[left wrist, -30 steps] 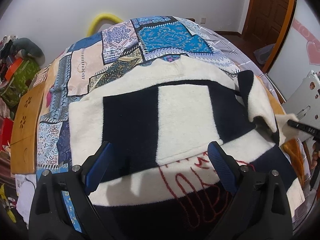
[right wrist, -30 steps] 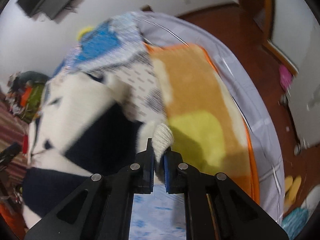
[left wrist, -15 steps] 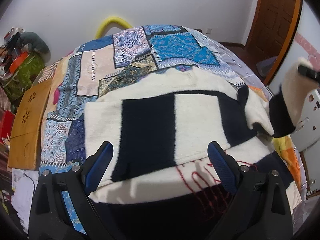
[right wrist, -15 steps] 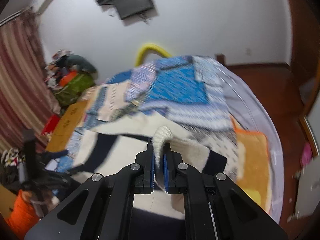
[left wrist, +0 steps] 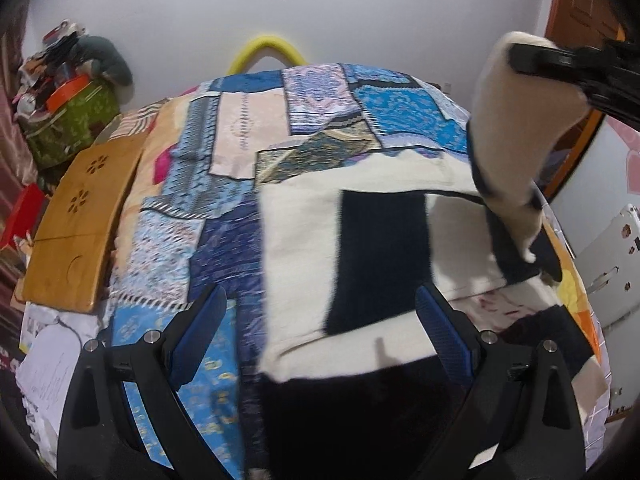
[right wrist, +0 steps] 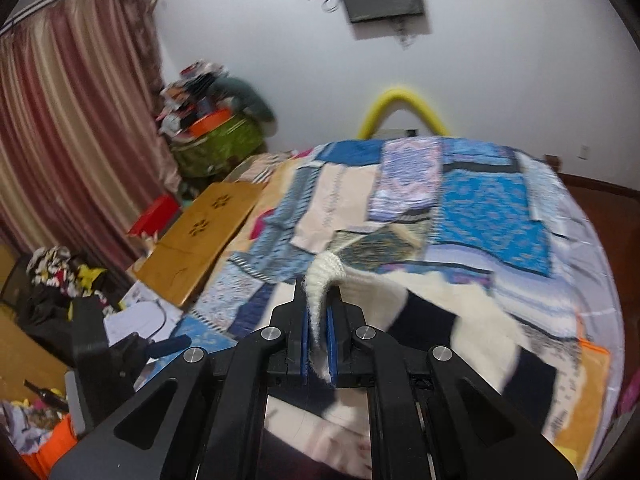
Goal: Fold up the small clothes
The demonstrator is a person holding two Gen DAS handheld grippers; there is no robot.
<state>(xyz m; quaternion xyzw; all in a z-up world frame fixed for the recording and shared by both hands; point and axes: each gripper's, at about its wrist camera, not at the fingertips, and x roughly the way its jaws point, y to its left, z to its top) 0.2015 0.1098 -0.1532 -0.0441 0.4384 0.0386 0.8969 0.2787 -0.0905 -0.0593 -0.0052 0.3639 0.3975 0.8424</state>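
Observation:
A cream and black block-pattern sweater [left wrist: 380, 256] lies spread on the patchwork bedspread [left wrist: 248, 152]. My left gripper [left wrist: 320, 320] is open and empty, hovering over the sweater's lower left part. My right gripper [right wrist: 319, 320] is shut on the cream cuff of the sweater's sleeve [right wrist: 324, 280] and holds it lifted above the bed. In the left wrist view the lifted sleeve [left wrist: 516, 120] hangs from the right gripper [left wrist: 568, 68] at the upper right, above the sweater body. The sweater also shows in the right wrist view [right wrist: 440, 320].
A wooden board [left wrist: 76, 216] lies at the bed's left edge. A green bag with clutter [left wrist: 68, 120] stands at the back left. A yellow foam arch [left wrist: 264, 52] stands behind the bed. A white appliance [left wrist: 612, 256] stands right. A curtain [right wrist: 60, 120] hangs left.
My right gripper has lifted the sleeve up off the bed and swung it leftward over the sweater body. My left gripper has drifted left and stays open.

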